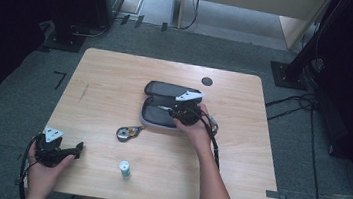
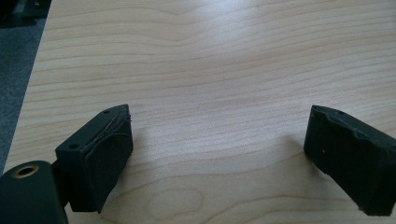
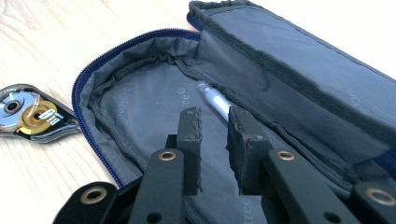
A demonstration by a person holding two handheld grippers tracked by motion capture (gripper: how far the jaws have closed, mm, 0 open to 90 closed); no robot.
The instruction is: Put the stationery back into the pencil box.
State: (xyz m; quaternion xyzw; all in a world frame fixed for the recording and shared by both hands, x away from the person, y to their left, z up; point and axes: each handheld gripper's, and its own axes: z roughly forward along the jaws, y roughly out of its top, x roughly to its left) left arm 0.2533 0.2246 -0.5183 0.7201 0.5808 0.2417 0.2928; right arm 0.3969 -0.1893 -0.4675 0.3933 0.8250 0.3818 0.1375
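My right fingers (image 1: 167, 109) hover slightly parted, gripping nothing, inside the unzipped grey pencil case (image 1: 162, 117) mid-tabletop (image 1: 111, 77), my left fingers (image 2: 219, 154) spread over bare wood near its left edge, and a silver pen (image 3: 215, 101) lies just beyond my right fingers (image 3: 212, 122).

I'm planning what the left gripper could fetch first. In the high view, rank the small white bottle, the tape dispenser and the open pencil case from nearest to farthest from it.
From the left gripper:
1. small white bottle, just right of it, near the front edge.
2. tape dispenser, farther in, mid-table.
3. open pencil case, farthest, under the right gripper.
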